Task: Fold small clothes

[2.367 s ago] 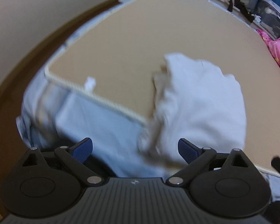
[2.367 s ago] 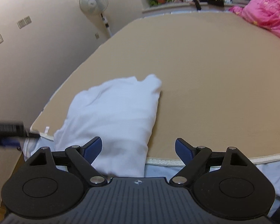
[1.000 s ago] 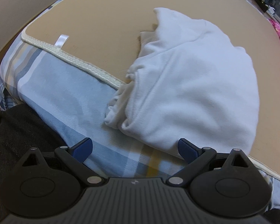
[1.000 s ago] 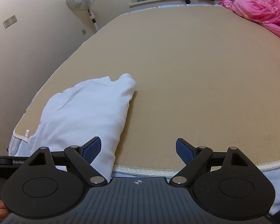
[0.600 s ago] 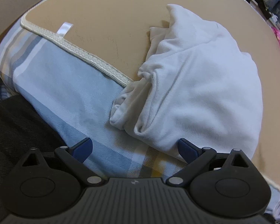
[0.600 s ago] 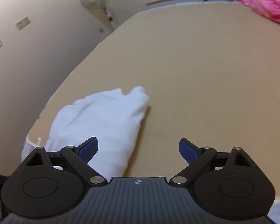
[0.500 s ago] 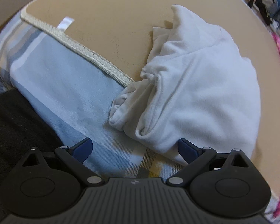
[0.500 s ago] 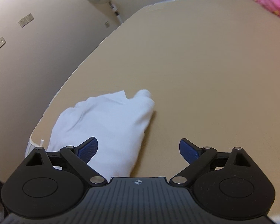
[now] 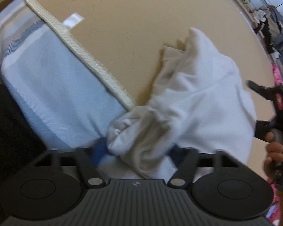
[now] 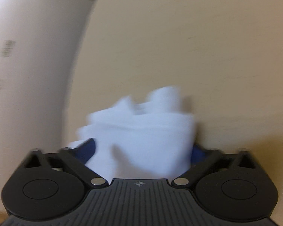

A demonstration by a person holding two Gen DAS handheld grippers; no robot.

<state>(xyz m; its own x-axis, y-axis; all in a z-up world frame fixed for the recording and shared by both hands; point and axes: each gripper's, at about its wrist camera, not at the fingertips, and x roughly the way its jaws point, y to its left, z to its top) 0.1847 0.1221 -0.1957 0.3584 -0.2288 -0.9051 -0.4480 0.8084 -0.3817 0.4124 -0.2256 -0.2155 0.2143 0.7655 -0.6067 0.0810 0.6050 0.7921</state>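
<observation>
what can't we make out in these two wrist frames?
- Left wrist: the white garment covers the left hand-held gripper pads; contact unclear, though its jaws have just been closing around the bunched edge.
- Right wrist: motion blur; right hand-held gripper straddles the garment, grip unclear.
- Garment type: bunched, unreadable.
- Left wrist, right edge: the person's hand is cut off.

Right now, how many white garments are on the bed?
1: a crumpled white garment at the near edge of the tan mat, spilling onto the blue sheet. Its folds could hide another.
</observation>
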